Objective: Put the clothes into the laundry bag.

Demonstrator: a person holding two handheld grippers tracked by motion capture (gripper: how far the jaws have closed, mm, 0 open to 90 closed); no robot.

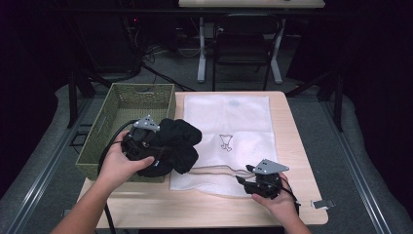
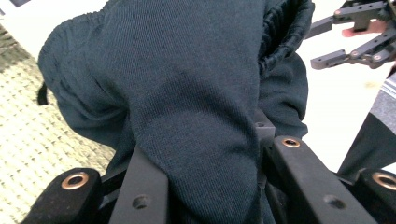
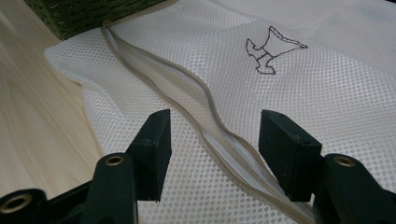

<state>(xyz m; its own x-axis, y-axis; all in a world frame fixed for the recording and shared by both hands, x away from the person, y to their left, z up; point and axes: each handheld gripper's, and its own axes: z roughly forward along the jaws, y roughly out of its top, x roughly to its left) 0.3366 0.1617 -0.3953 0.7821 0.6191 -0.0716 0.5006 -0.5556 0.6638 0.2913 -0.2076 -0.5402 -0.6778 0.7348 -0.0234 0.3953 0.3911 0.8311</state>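
Left hand-held gripper clamped tight on a bunched-up dark navy knit garment, held up over the near right corner of the green woven rectangular basket and the left edge of the white mesh laundry bag. Bag lying flat on the light wooden worktop, little line drawing on it, beige zipper partway open. Right hand-held gripper at the bag's near edge, jaws wide apart either side of the zipper, gripping nothing.
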